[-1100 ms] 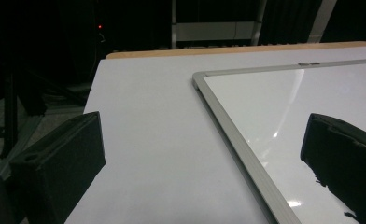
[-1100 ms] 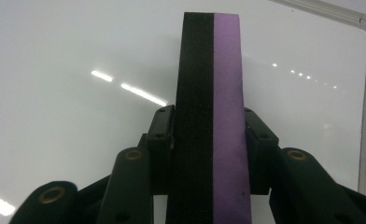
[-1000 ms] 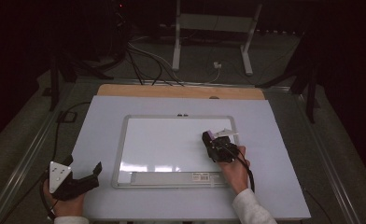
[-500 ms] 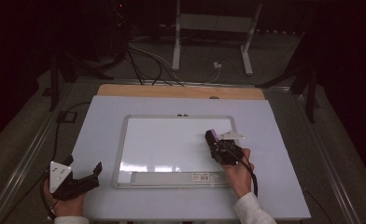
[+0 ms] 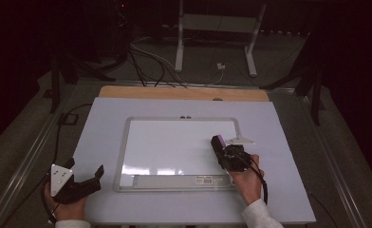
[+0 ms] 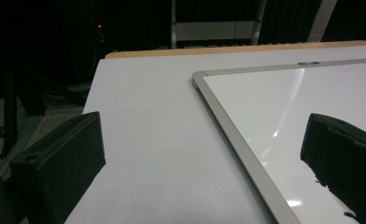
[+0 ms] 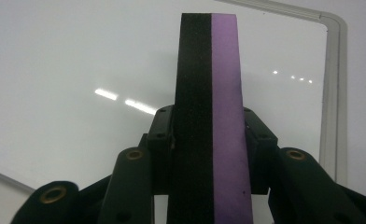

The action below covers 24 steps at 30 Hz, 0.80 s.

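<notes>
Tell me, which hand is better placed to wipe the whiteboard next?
The right. The right gripper is shut on the eraser over the whiteboard. The left gripper is open and holds nothing, on the table beside the frame.

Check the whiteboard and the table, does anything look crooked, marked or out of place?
Nothing stands out. The whiteboard lies flat and square on the table, its surface clean. The right tongs grip a purple-and-black eraser over it; the left tongs rest open beside it.
</notes>
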Available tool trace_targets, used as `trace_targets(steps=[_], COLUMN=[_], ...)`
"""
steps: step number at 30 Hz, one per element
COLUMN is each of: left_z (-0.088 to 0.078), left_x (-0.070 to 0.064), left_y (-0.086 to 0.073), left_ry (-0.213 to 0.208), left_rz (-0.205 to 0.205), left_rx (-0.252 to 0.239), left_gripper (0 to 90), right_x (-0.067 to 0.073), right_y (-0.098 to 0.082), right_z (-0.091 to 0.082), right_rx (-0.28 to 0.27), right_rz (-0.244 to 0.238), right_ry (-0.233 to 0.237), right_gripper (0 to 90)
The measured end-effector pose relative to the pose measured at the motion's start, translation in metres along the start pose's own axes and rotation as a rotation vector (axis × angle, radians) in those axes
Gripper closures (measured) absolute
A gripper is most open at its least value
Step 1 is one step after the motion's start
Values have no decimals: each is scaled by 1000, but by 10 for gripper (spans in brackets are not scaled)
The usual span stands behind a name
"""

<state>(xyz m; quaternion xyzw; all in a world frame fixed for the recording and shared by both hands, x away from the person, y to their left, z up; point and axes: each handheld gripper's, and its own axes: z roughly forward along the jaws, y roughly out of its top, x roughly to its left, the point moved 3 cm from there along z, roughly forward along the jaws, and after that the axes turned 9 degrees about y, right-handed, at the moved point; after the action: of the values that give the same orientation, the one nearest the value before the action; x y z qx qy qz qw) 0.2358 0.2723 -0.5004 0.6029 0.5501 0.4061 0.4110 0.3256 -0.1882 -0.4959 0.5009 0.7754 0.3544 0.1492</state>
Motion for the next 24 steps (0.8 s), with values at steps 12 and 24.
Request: trace_targets(steps=[12,24], left_z=[0,-1], left_x=[0,-1], left_y=[0,0], left_ry=[0,0], left_rz=[2,1], left_rx=[0,-2], left_gripper=[6,5], right_x=[-6,-10], right_y=[-7,-17], right_z=[-19,-25], right_rx=[-41,-35], right_rz=[30,97], right_ry=[-35,-43], right_gripper=[635,634])
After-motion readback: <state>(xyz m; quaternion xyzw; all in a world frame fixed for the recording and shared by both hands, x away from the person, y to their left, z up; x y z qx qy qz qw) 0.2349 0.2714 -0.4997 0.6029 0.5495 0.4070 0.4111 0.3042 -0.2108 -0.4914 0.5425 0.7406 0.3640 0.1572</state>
